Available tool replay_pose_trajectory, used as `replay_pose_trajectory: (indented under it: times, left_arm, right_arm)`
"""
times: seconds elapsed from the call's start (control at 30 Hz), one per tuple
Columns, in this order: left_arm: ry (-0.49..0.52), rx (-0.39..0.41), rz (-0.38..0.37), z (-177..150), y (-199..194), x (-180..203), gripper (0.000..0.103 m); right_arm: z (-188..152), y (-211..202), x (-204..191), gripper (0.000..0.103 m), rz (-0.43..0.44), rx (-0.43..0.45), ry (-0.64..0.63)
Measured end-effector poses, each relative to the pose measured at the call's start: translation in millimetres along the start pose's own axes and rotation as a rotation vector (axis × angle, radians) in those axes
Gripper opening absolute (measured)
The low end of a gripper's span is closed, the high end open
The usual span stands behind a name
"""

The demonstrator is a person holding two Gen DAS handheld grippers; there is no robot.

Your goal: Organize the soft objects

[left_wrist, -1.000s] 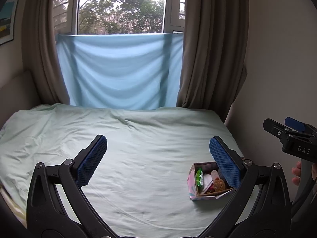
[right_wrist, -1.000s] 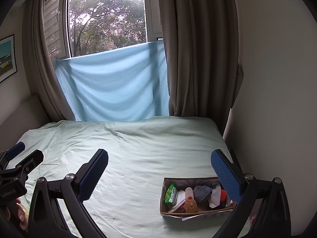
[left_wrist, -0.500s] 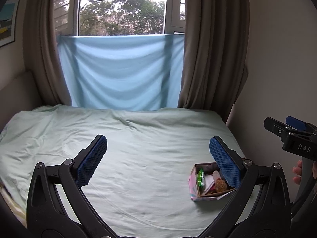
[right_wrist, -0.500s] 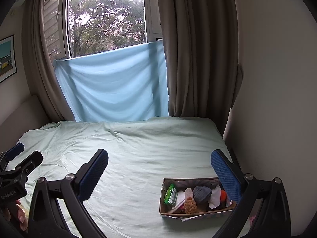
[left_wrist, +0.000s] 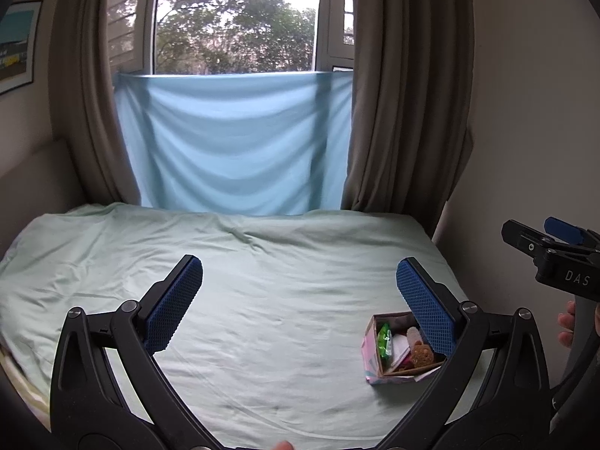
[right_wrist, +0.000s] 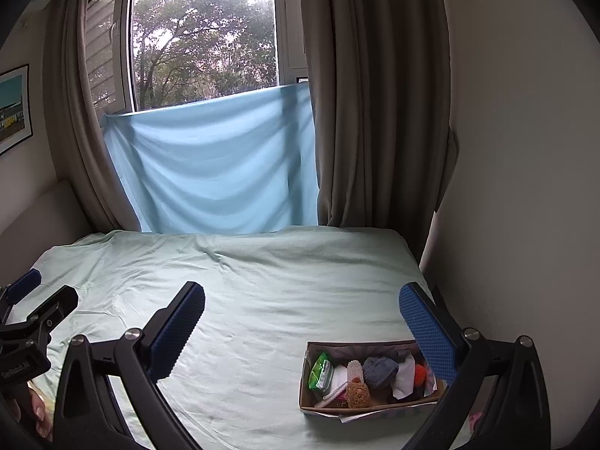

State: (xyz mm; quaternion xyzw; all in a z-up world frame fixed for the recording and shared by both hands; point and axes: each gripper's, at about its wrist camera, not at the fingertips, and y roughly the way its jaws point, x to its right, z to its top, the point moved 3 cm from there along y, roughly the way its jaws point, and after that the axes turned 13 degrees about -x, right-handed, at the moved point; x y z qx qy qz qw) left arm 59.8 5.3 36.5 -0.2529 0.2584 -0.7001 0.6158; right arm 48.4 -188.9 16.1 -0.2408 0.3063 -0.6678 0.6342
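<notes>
Both my left claw (left_wrist: 299, 292) and right claw (right_wrist: 302, 317) hang wide and empty above the bed (right_wrist: 262, 281). The box (right_wrist: 369, 410) of soft things sits lower right; I judge reaching in comes next.

Black gripper (left_wrist: 299, 300) frames, blue textured pads (left_wrist: 173, 303), silver screws

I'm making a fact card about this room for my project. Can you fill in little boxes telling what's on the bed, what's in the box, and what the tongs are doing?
surface: bed with pale green sheet
container: open cardboard box, right side of bed
inside box: green packet, brown fuzzy toy, grey cloth, white cloth, something orange
left tongs: open, empty, above the sheet
right tongs: open, empty, above the sheet
behind bed: blue sheet, brown curtains
</notes>
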Motion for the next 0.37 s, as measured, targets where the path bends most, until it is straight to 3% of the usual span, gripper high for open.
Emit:
replay_pose_trajectory:
  times: [0.2,0.37]
  left_arm:
    - [0.006,0.022,0.087,-0.7,-1.7,-1.5,0.103]
    - [0.008,0.032,0.097,-4.1,-0.7,-5.7,0.103]
  right_arm:
    - [0.5,2.0,-4.0,0.103,0.009,0.001,-0.009]
    - [1.5,8.0,-8.1,0.103,0.019,-0.007,-0.014]
